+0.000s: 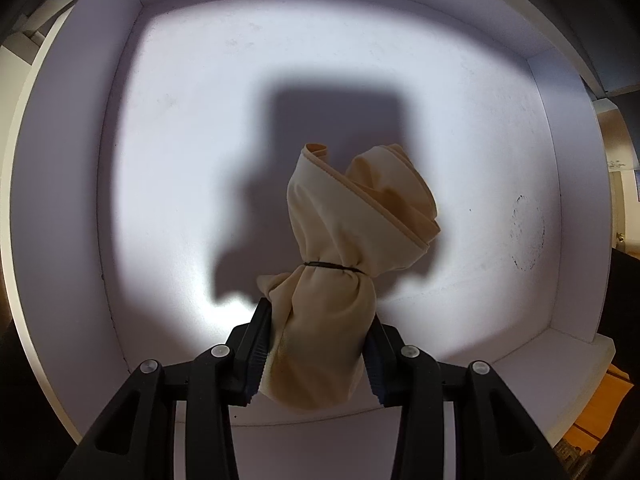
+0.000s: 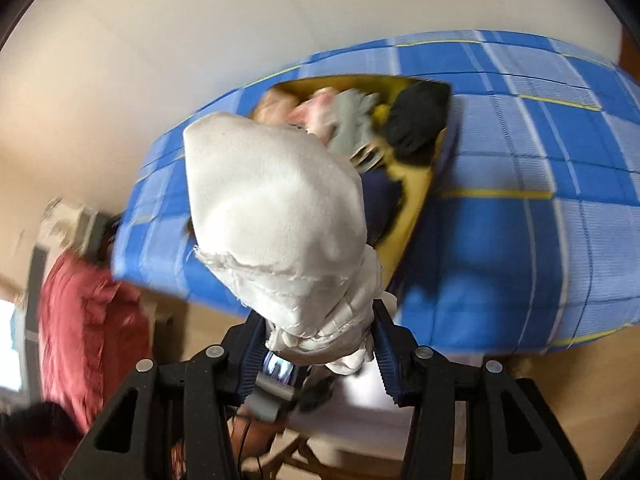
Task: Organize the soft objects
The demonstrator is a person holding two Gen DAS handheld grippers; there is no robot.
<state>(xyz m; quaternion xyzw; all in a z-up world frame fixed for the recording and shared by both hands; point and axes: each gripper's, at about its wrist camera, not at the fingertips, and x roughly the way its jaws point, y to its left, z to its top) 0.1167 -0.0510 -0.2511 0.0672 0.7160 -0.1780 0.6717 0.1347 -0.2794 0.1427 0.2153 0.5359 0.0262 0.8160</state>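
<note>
In the left wrist view my left gripper (image 1: pixel 316 344) is shut on a cream cloth bundle (image 1: pixel 340 248) tied round the middle with a thin black band. The bundle hangs straight down over the floor of a white box (image 1: pixel 168 160). In the right wrist view my right gripper (image 2: pixel 320 344) is shut on a white cloth bundle (image 2: pixel 276 216), held high above a bed with a blue checked sheet (image 2: pixel 520 200). On the bed stands a yellow tray (image 2: pixel 416 196) with several soft items in it: pink, grey and black ones. The picture is blurred by motion.
The white box has side walls (image 1: pixel 576 200) all round and a faint dark ring mark (image 1: pixel 528 232) on its floor. Beside the bed lie a red cushion (image 2: pixel 88 320) and a wooden floor (image 2: pixel 580 392). A pale wall (image 2: pixel 200 40) rises behind the bed.
</note>
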